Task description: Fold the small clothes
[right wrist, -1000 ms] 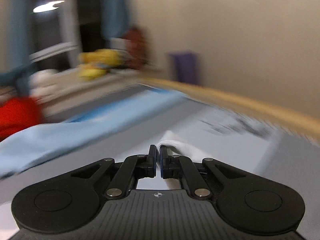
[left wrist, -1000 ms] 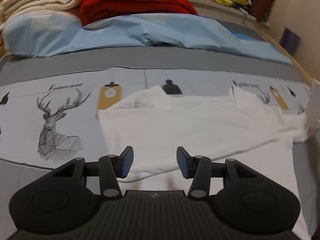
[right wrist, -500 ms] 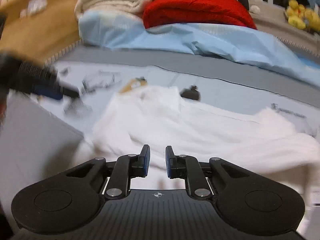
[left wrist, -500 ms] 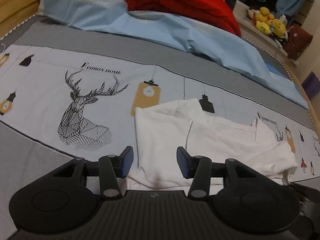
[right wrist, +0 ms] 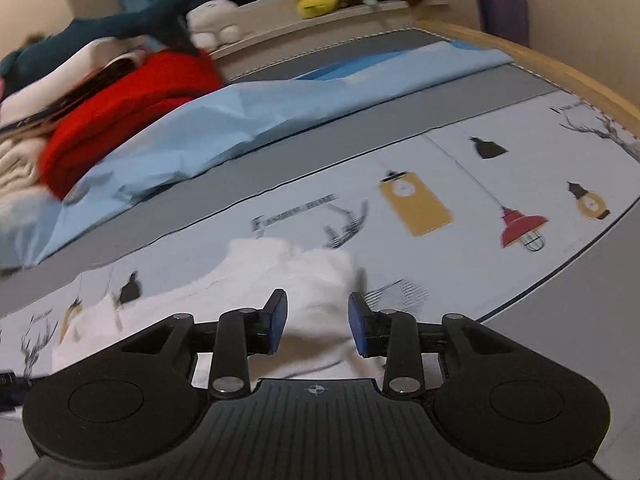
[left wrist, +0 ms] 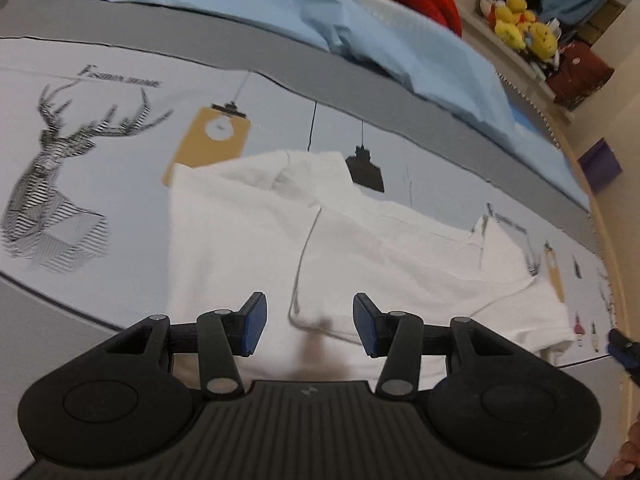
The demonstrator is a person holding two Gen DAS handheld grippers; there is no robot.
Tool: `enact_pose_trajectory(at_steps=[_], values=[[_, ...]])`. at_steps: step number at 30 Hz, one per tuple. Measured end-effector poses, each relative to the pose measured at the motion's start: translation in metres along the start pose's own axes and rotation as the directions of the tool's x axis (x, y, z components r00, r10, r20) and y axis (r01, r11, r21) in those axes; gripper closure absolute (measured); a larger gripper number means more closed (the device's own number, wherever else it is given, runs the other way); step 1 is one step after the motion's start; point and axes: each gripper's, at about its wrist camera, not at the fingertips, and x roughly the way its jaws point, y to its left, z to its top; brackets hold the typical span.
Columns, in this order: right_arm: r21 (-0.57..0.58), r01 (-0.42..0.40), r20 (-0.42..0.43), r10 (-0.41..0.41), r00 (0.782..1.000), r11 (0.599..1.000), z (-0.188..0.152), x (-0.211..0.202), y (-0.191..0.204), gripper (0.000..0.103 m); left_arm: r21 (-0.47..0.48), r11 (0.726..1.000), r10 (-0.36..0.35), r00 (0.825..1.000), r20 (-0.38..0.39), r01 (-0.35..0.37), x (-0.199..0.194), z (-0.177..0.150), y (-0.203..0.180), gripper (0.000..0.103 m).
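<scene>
We see the soft white shirt (left wrist: 360, 240), creased and half folded, lying on the printed bedsheet (left wrist: 100, 128); our left gripper (left wrist: 308, 320) gapes empty, and our right gripper (right wrist: 316, 320), clamped a second ago, now gapes empty too

White garment (left wrist: 360, 240), seemingly half-folded, on bedsheet (left wrist: 120, 184)
</scene>
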Motion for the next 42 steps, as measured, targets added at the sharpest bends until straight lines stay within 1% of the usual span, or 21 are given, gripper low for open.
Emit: enact_pose_trajectory(at_steps=[3,5,8,9,10,12,14,15,18,20,22,23,24,25,26,27,28,30,32,35,42], values=[[-0.018,0.032,-0.016,-0.032,0.999,0.999,0.001,0.014,-0.014,0.066,-0.011,1.0,0.003,1.0,-0.005,-0.003,0.017,-0.002,-0.004,0.05],[-0.013,-0.018,-0.075,0.017,0.997,1.0,-0.001,0.024,-0.018,0.065,0.002,1.0,0.013,1.0,-0.009,-0.013,0.026,-0.002,-0.01,0.05],[-0.114,-0.102,-0.175,0.081,0.981,0.988,-0.016,0.042,-0.011,0.054,0.04,0.996,0.076,0.997,-0.034,-0.075,0.041,-0.005,-0.016,0.051],[-0.154,-0.1,-0.195,0.069,0.978,0.983,-0.023,0.048,-0.008,0.051,0.055,0.994,0.098,0.994,-0.05,-0.095,0.046,-0.007,-0.017,0.056],[-0.184,-0.097,-0.217,0.056,0.975,0.978,-0.028,0.053,-0.005,0.048,0.071,0.993,0.103,0.993,-0.06,-0.098,0.05,-0.009,-0.018,0.075],[-0.23,-0.092,-0.255,0.032,0.966,0.969,-0.039,0.069,0.0,0.048,0.112,0.988,0.115,0.992,-0.055,-0.108,0.053,-0.011,-0.021,0.093],[-0.271,-0.059,-0.251,-0.011,0.968,0.961,-0.045,0.082,0.004,0.048,0.125,0.987,0.101,0.995,-0.025,-0.097,0.047,-0.006,-0.022,0.096],[-0.292,-0.038,-0.238,-0.034,0.971,0.956,-0.045,0.085,0.007,0.051,0.113,0.99,0.079,0.997,0.003,-0.079,0.038,-0.001,-0.022,0.097],[-0.289,0.0,-0.183,-0.056,0.981,0.957,-0.036,0.083,0.011,0.095,0.097,0.995,-0.016,0.989,0.147,0.002,-0.005,0.021,-0.024,0.097],[-0.241,-0.047,-0.109,0.021,0.994,0.969,-0.023,0.066,0.013,0.095,0.127,0.991,-0.086,0.952,0.292,0.05,-0.045,0.033,-0.022,0.097],[-0.245,-0.125,-0.021,0.124,0.992,0.961,-0.017,0.044,0.018,0.095,0.167,0.984,-0.123,0.917,0.38,0.063,-0.068,0.033,-0.016,0.097],[-0.272,-0.142,-0.005,0.146,0.989,0.952,-0.018,0.039,0.02,0.095,0.16,0.986,-0.106,0.926,0.362,0.05,-0.07,0.032,-0.009,0.097],[-0.315,-0.13,-0.029,0.127,0.991,0.94,-0.023,0.04,0.022,0.095,0.139,0.99,-0.079,0.95,0.302,0.038,-0.063,0.031,-0.001,0.097],[-0.362,-0.097,-0.093,0.068,0.993,0.927,-0.032,0.048,0.022,0.095,0.115,0.993,-0.056,0.98,0.191,0.035,-0.049,0.027,0.01,0.097],[-0.402,-0.069,-0.192,-0.01,0.981,0.913,-0.043,0.06,0.017,0.095,0.093,0.995,-0.039,0.998,0.057,0.033,-0.03,0.019,0.021,0.097],[-0.431,-0.047,-0.27,-0.079,0.96,0.901,-0.055,0.071,0.011,0.095,0.098,0.995,-0.01,0.999,-0.036,0.013,-0.015,0.009,0.028,0.096],[-0.464,-0.031,-0.307,-0.127,0.943,0.885,-0.064,0.077,0.007,0.093,0.128,0.992,0.028,0.996,-0.079,-0.018,-0.007,0.002,0.03,0.096],[-0.518,-0.037,-0.302,-0.142,0.943,0.854,-0.069,0.071,0.007,0.093,0.199,0.979,0.056,0.994,-0.091,-0.037,-0.004,-0.005,0.027,0.095],[-0.498,-0.031,-0.313,-0.146,0.938,0.867,-0.062,0.064,0.007,0.093,0.201,0.979,0.037,0.995,-0.091,-0.018,-0.01,-0.003,0.026,0.093],[-0.474,-0.013,-0.316,-0.156,0.936,0.88,-0.049,0.052,0.009,0.093,0.196,0.979,0.062,0.997,-0.05,-0.051,-0.024,-0.002,0.032,0.091],[-0.278,-0.102,-0.24,0.033,0.97,0.955,-0.013,0.04,0.01,0.083,0.175,0.984,-0.027,1.0,-0.014,0.029,-0.021,-0.002,0.033,0.089]])
